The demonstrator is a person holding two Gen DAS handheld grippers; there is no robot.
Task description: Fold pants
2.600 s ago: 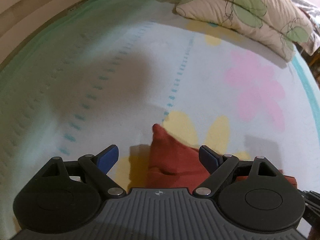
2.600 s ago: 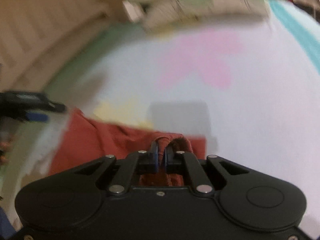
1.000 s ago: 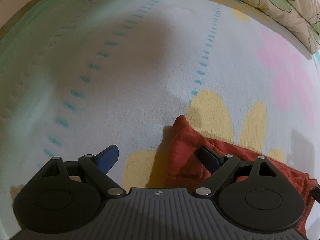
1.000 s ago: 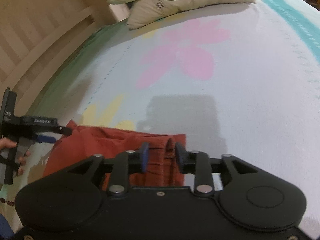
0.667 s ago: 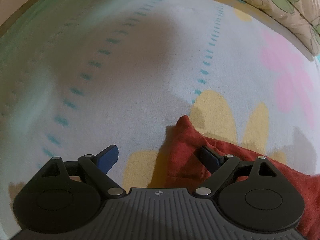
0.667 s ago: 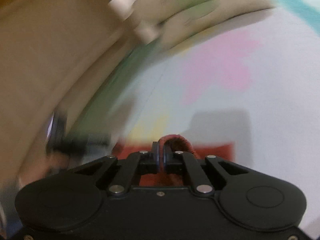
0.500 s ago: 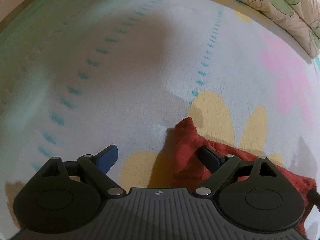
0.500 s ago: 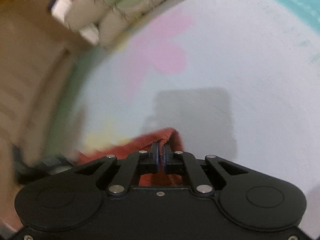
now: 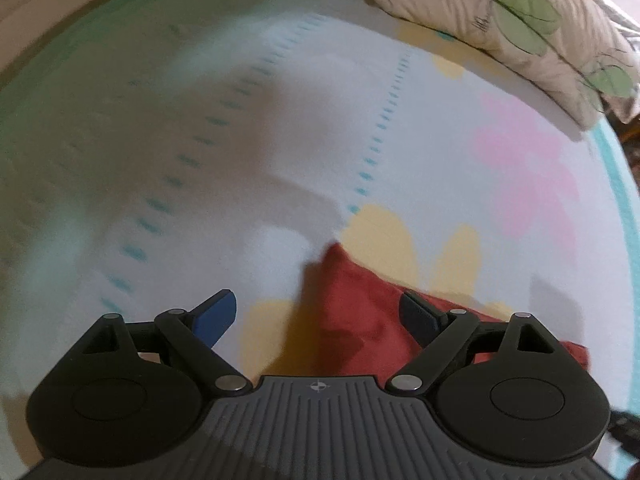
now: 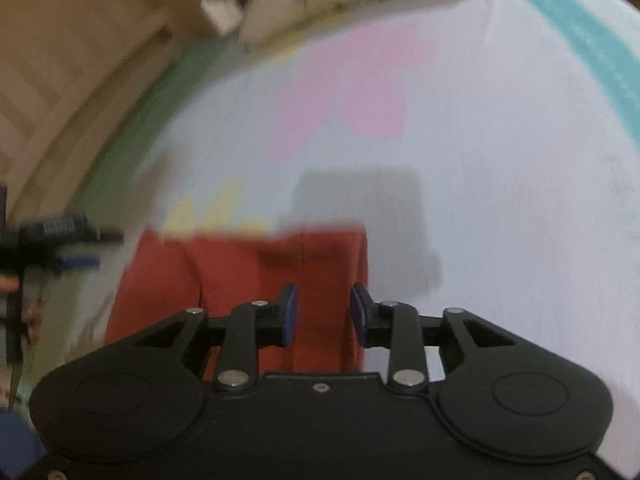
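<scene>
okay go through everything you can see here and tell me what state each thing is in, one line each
red pants: folded, lying flat on the bed, held by neither gripper.
left gripper: open wide, empty, above the pants' corner.
right gripper: jaws have just been opening; open, pants below, not pinched.
bedsheet: spread flat.
pillows: stacked at the bed's far end.

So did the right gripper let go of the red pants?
Yes. The right gripper was pinched on the red pants edge; its fingers have just opened, and the pants lie flat on the flowered sheet.
</scene>
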